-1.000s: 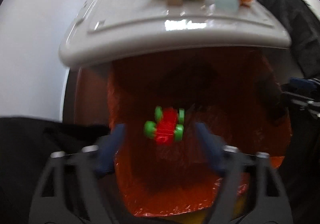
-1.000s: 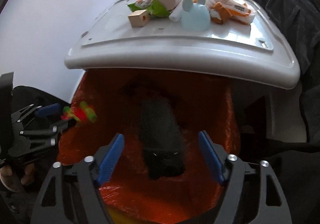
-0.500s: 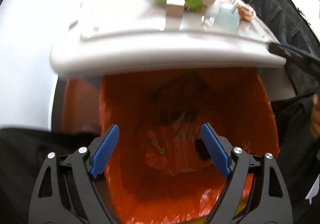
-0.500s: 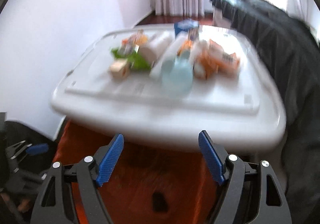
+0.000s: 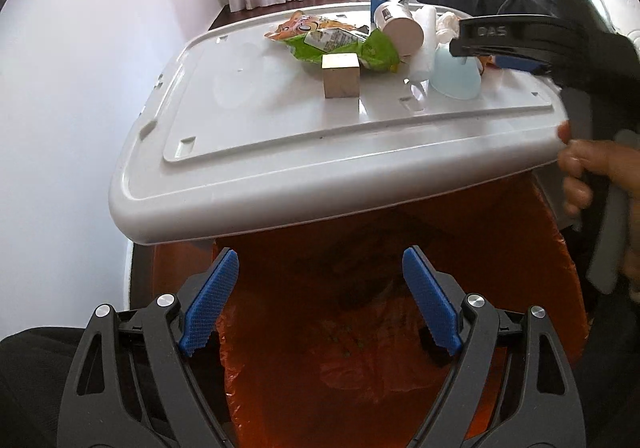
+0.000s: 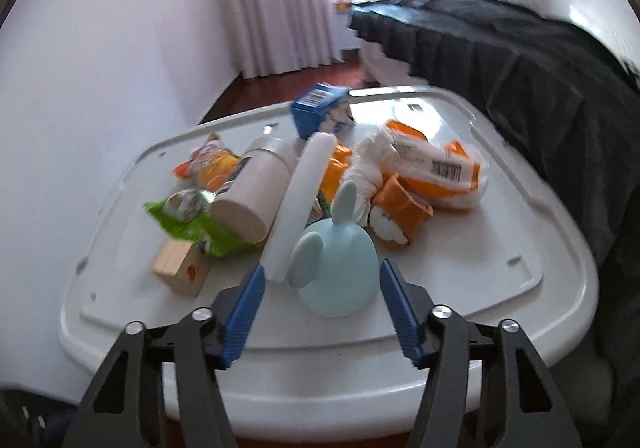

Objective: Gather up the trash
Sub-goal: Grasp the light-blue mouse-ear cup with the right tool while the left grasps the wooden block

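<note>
The left claw (image 5: 318, 304) hangs spread and empty over the orange bin bag (image 5: 400, 348). A second ago a red-and-green toy sat between its pads; that toy is gone from the claw, and only faint green specks show deep in the bag. Just beyond the bag lies the white lid (image 5: 320, 152) that serves as the counter, carrying the trash.

The right claw (image 6: 320, 298) looked down into the bag a second ago; now it has swung up over the near edge of the lid. Its jaws have just been closing and stand on either side of the pale blue bunny cup (image 6: 340, 272), the nearest piece on the lid; whether the pads touch it I cannot tell. Left of the cup sits a wooden block (image 6: 180, 266), and behind it a green wrapper (image 6: 192, 224), a tube (image 6: 256, 192) and a white stick (image 6: 300, 204). Right of the cup lie orange packets (image 6: 432, 172), and farthest back a blue carton (image 6: 320, 110).
</note>
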`<action>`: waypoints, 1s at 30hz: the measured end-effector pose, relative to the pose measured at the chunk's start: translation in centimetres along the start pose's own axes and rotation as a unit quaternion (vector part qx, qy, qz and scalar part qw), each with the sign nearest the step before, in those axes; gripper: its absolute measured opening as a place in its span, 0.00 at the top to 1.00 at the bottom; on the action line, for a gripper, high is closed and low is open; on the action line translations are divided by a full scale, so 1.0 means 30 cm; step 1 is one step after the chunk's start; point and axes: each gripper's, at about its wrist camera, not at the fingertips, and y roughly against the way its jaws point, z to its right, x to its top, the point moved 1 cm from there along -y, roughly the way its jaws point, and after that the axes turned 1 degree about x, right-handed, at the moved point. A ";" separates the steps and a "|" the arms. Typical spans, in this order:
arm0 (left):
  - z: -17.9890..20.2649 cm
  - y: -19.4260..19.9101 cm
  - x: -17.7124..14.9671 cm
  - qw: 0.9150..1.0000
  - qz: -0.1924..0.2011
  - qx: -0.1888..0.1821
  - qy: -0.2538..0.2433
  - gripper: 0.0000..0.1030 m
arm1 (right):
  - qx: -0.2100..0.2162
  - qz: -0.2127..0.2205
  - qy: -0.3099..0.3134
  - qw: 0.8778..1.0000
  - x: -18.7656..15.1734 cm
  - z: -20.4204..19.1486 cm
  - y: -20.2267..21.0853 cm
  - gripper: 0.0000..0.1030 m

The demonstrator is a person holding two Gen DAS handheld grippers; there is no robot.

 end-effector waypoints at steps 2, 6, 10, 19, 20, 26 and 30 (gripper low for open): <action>-0.007 0.009 0.000 1.000 0.005 -0.002 0.005 0.20 | -0.007 -0.008 -0.024 1.000 0.000 0.007 -0.032 0.59; -0.023 0.020 -0.001 1.000 0.012 -0.004 0.015 0.20 | -0.028 -0.005 -0.039 0.999 0.004 -0.001 -0.060 0.66; -0.028 0.018 -0.002 1.000 0.011 -0.007 0.019 0.20 | -0.053 0.011 -0.027 0.998 0.010 -0.016 -0.051 0.94; -0.021 0.016 0.008 1.000 0.016 0.000 0.023 0.20 | 0.010 0.000 -0.028 1.000 0.029 0.078 0.003 0.96; -0.021 0.013 0.013 1.000 0.015 -0.003 0.025 0.20 | 0.019 -0.005 -0.025 1.000 0.031 0.086 0.015 0.96; 0.010 -0.021 0.122 0.998 0.022 -0.027 0.046 0.20 | 0.054 -0.009 0.037 0.998 0.035 0.116 0.185 0.96; 0.050 -0.078 0.241 0.997 0.049 -0.016 0.058 0.20 | 0.067 0.017 0.051 0.996 0.010 0.144 0.285 0.96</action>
